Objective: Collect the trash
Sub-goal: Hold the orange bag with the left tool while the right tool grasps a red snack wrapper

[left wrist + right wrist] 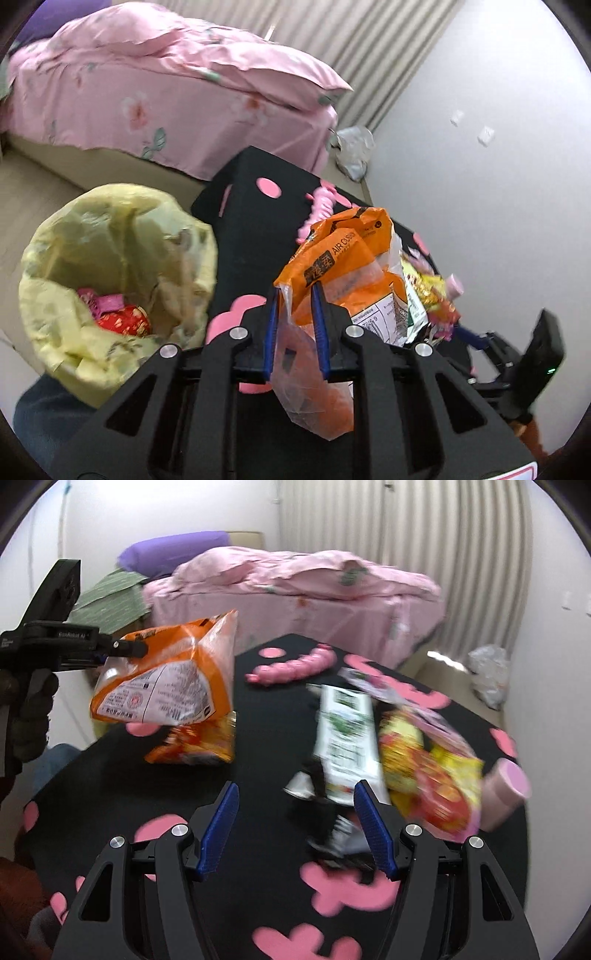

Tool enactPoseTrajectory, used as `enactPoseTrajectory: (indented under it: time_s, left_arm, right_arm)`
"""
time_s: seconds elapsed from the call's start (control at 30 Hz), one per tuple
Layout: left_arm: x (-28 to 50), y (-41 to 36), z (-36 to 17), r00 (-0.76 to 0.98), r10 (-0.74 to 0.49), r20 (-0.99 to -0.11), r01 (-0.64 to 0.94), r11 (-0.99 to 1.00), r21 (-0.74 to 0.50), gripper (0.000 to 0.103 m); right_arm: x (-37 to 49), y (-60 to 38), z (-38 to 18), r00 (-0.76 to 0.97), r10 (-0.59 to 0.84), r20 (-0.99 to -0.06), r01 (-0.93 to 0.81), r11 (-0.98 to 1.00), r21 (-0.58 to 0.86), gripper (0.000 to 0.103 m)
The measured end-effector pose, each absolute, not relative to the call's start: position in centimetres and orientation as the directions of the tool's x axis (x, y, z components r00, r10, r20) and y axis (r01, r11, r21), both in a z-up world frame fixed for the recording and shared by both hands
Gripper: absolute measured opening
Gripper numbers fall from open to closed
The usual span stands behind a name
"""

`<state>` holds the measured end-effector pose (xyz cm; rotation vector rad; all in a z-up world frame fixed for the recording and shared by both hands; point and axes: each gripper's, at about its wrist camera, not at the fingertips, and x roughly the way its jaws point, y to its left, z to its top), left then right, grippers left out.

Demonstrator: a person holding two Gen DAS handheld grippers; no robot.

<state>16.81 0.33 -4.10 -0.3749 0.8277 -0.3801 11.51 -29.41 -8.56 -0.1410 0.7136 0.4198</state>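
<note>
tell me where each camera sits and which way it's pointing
Left wrist: sits on the left gripper, facing over the black pink-patterned table toward the pink bed, yellow-bagged bin on its left; its own blue-padded fingers, shut on the orange plastic snack bag, show.
Right wrist: sits on the right gripper, open, low over the table, facing the bed; the left gripper enters from the left.
Shared: orange bag, table, bed, pink coiled hair tie.
</note>
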Motion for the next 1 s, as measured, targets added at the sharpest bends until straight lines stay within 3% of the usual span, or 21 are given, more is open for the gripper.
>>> enactPoseTrajectory:
  time_s: [0.33,0.37,0.43,0.5,0.6,1.0]
  left_arm:
    - [15.7,4.5,-3.0,0.690,-0.417,-0.592,0.101,0.865,-0.492,0.017]
    - [15.7,4.6,-3.0,0.693,-0.413,-0.591,0.097,0.866,-0.491,0.017]
    - [15.6,4.9,-3.1,0.690,-0.410,-0.596,0.092,0.867,-0.490,0.017]
    - [15.5,4.9,-3.4,0.684,-0.407,-0.605,0.088,0.869,-0.486,0.017]
    - [15.2,4.6,-4.1,0.670,-0.411,-0.618,0.084,0.869,-0.488,0.017]
    - [15.7,0.8,-6.3,0.621,-0.436,-0.651,0.115,0.873,-0.474,0.017]
  right_arm:
    - [16.6,-23.3,-9.3,0.594,0.456,-0.663,-0.530,0.842,0.104,0.061]
    - [17.4,-23.1,-9.6,0.585,0.463,-0.667,-0.525,0.842,0.124,0.055]
    - [18.8,-22.8,-10.3,0.521,0.513,-0.682,-0.540,0.817,0.203,0.035]
    - [19.4,-22.7,-11.0,0.451,0.560,-0.695,-0.554,0.786,0.274,0.026]
    - [18.0,-22.7,-11.5,0.432,0.554,-0.712,-0.577,0.776,0.254,0.019]
    - [11.1,-32.8,-12.6,0.498,0.392,-0.773,-0.378,0.901,0.213,0.018]
